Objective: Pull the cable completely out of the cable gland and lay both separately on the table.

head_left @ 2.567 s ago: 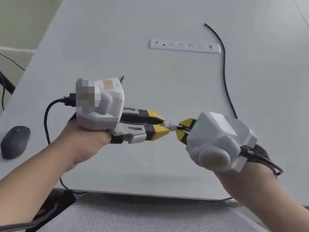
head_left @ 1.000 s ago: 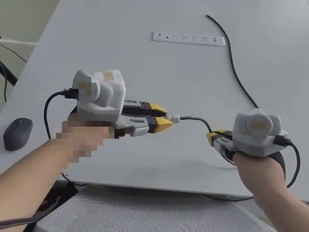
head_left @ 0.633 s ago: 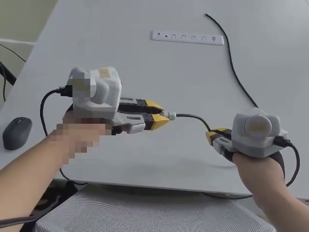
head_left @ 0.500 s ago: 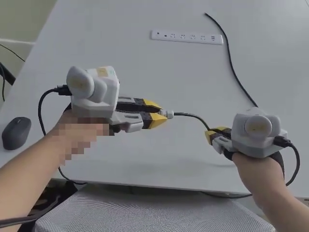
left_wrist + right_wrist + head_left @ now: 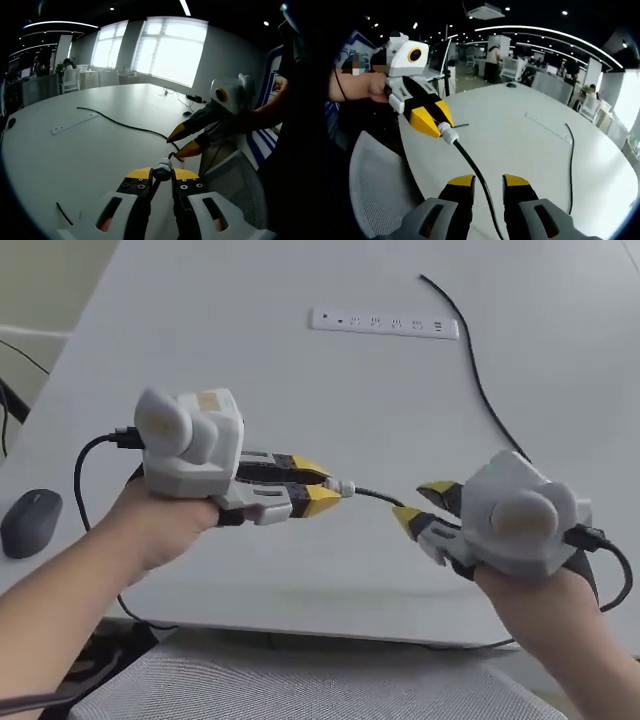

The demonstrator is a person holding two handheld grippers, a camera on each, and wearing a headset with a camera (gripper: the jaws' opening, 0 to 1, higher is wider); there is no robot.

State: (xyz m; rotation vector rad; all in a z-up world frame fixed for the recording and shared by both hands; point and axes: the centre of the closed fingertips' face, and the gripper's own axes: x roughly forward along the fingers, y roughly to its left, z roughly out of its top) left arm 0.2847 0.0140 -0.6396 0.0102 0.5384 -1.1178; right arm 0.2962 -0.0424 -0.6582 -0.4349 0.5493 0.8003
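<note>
My left gripper (image 5: 322,491) is shut on a small white cable gland (image 5: 340,486), held in the air over the table's near edge. A thin black cable (image 5: 375,496) leaves the gland and runs right toward my right gripper (image 5: 420,503), whose yellow-tipped jaws stand spread apart. In the right gripper view the cable (image 5: 479,181) passes through the gap between the jaws of the right gripper (image 5: 489,181) without being pinched, and the gland (image 5: 448,135) sits at the tip of the left gripper (image 5: 437,127). The left gripper view has the gland (image 5: 162,167) clamped between its jaws.
A white power strip (image 5: 385,324) lies at the far side of the white table (image 5: 250,370), with a black cord (image 5: 480,380) running down its right. A dark mouse (image 5: 30,522) sits at the left edge. A grey mesh chair (image 5: 300,680) is below the near edge.
The right gripper, which had pulled the cable out to the right, has opened its jaws and turned back toward the gland. The left gripper, still holding the gland, drifted slightly left.
</note>
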